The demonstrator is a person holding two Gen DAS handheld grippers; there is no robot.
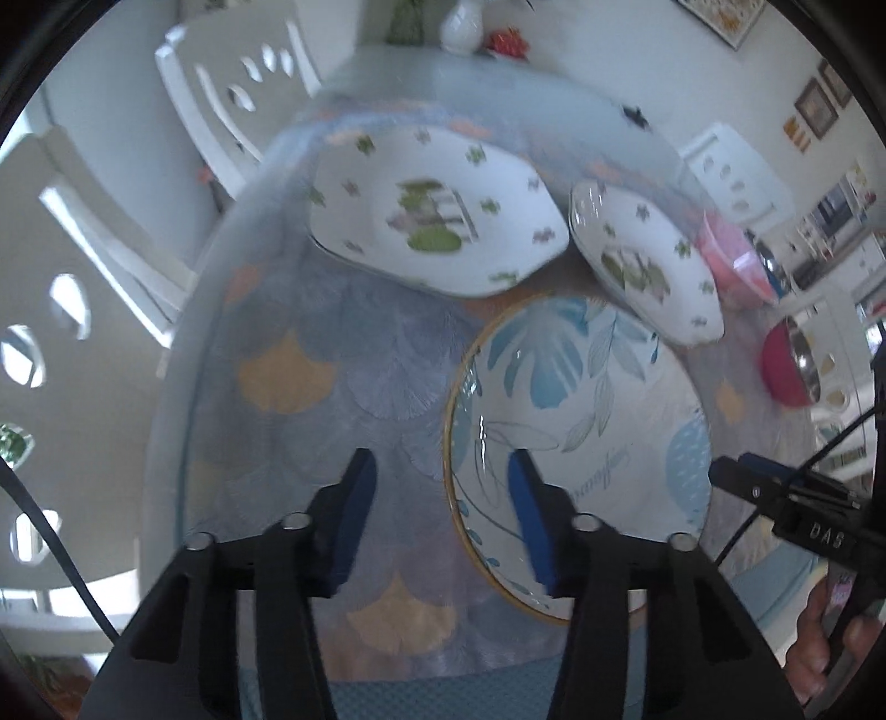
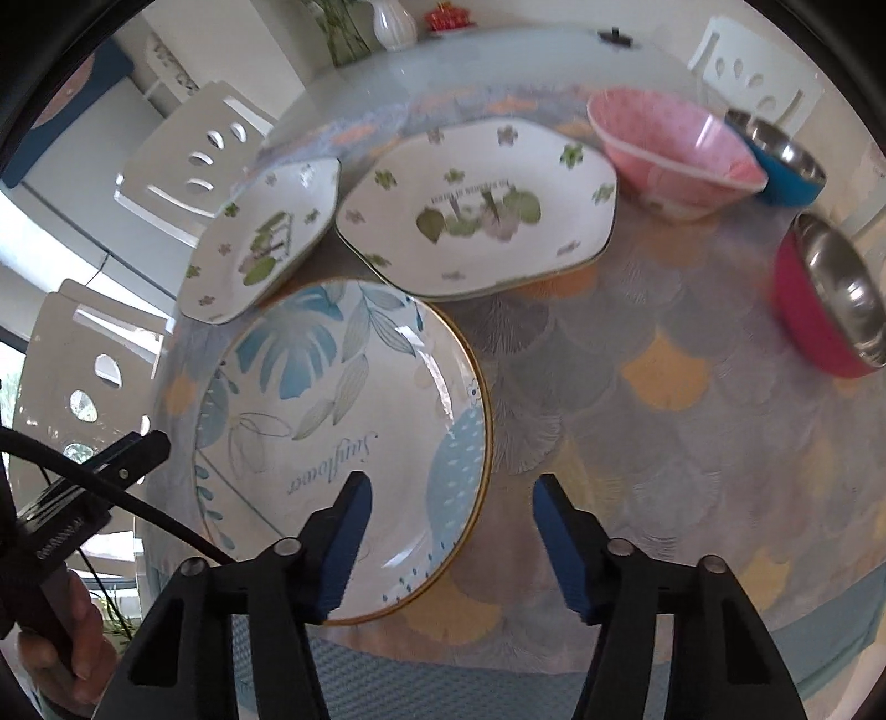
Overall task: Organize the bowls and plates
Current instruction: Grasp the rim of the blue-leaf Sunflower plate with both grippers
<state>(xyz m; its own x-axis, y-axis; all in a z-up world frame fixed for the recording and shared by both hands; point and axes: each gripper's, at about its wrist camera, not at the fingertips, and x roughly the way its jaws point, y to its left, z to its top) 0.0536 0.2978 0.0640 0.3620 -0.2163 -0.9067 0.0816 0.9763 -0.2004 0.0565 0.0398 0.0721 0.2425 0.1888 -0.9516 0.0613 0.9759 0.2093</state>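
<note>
A round plate with blue leaves and a gold rim lies on the patterned cloth near the table's front edge. My left gripper points down over its left rim: one blue pad is over the plate, the other over the cloth, and both are clear of the rim. In the right wrist view, my right gripper straddles the right rim of the same plate in the same way. Behind it lie two white eight-sided plates with green clover prints.
A pink bowl, a blue steel-lined bowl and a red steel-lined bowl stand at the right of the table. White chairs surround it. A white vase stands at the far end. A hand grips the other tool's handle.
</note>
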